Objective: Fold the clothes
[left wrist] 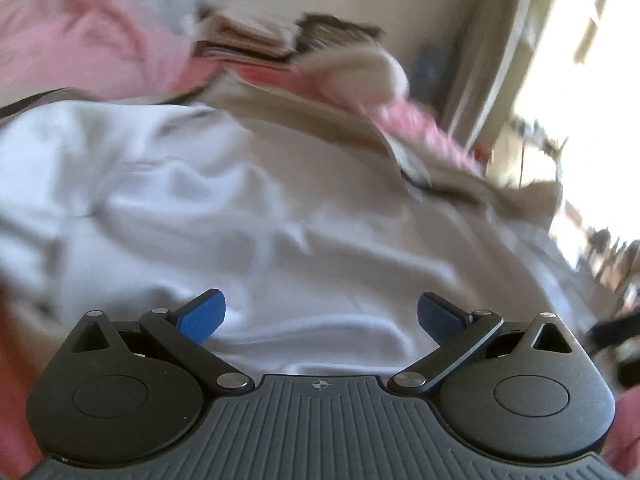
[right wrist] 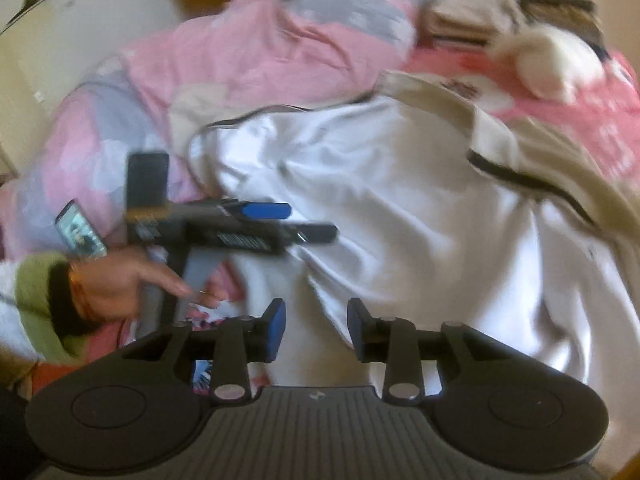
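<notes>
My left gripper (left wrist: 322,316) gapes wide over the rumpled white garment (left wrist: 248,216) on the bed; my right gripper (right wrist: 316,330) is part open, empty; I pinch one edge only.

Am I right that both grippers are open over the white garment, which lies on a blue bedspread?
Not quite: the bedspread is pink, as the right wrist view shows. Both the left gripper and right gripper are indeed open over the white garment.
</notes>
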`<state>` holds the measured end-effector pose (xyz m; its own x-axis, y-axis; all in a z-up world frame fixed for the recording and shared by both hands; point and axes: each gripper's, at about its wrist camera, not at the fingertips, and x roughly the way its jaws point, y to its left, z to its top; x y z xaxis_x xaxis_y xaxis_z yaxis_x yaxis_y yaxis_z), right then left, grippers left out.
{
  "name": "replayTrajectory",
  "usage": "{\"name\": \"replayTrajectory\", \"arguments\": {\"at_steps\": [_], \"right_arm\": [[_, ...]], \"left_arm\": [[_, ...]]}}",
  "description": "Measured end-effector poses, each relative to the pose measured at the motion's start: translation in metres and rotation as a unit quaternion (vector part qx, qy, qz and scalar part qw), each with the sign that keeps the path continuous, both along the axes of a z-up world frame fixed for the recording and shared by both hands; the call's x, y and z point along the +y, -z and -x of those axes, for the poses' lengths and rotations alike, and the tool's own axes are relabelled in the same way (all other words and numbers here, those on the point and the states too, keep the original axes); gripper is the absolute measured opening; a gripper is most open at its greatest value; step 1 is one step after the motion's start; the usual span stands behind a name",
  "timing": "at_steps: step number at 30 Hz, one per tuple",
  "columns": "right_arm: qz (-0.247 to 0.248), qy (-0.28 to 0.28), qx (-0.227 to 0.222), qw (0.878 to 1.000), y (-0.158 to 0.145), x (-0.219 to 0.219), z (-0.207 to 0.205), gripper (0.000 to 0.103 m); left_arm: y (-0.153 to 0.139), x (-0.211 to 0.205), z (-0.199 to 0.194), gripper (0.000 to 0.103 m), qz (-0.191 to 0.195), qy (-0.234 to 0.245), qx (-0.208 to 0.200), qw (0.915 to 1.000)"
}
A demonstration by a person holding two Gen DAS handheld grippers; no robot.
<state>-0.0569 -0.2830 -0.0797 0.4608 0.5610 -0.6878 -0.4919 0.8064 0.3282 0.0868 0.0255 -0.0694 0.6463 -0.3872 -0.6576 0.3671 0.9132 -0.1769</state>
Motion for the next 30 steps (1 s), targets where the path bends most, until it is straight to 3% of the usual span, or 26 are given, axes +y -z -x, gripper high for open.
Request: {"name": "replayTrajectory", "arguments": {"at_steps": [5,8,10,11,13,18,24,26,28,29,30], "right_arm": [[-0.001,-0.114,-0.018,0.993,-0.016,0.048,-0.002,0.036],[-0.011,-0.216,0.014,0.976,-0.015,0.084,-0.004,0.039],[0.006,-0.259,0.024,0.966,-0.006,0.108,-0.006,0.041],[0.027,-0.26,0.02,0.965,0.001,0.117,-0.008,0.041],[0.085,-0.246,0.002,0.965,0.019,0.136,-0.014,0.041],[0.167,-0.254,-0.073,0.95,0.048,0.163,-0.007,0.04],[0.246,-0.248,-0.135,0.927,0.082,0.175,-0.003,0.038],[0.262,-0.243,-0.129,0.925,0.093,0.177,-0.008,0.03],[0.252,-0.228,-0.116,0.933,0.092,0.174,-0.014,0.012],[0.249,-0.218,-0.11,0.937,0.09,0.172,-0.017,0.005],[0.244,-0.209,-0.106,0.941,0.086,0.169,-0.02,0.004]], "left_arm": [[-0.046,0.066,0.02,0.103,0.018,-0.051,0.024,0.9983],[-0.074,0.106,0.033,0.103,0.028,-0.081,0.038,0.9955],[-0.067,0.108,0.05,0.103,-0.006,-0.11,0.033,0.9934],[-0.063,0.108,0.058,0.103,-0.024,-0.124,0.029,0.9915],[-0.047,0.106,0.073,0.103,-0.023,-0.149,0.022,0.9883],[-0.012,0.109,0.084,0.103,0.069,-0.225,0.04,0.9711],[0.005,0.099,0.067,0.103,0.059,-0.232,0.039,0.9702],[0.008,0.097,0.067,0.103,0.057,-0.225,0.044,0.9717],[0.011,0.093,0.066,0.102,0.054,-0.213,0.047,0.9745],[0.011,0.094,0.065,0.102,0.069,-0.197,0.053,0.9766],[0.012,0.096,0.064,0.102,0.094,-0.18,0.059,0.9773]]}}
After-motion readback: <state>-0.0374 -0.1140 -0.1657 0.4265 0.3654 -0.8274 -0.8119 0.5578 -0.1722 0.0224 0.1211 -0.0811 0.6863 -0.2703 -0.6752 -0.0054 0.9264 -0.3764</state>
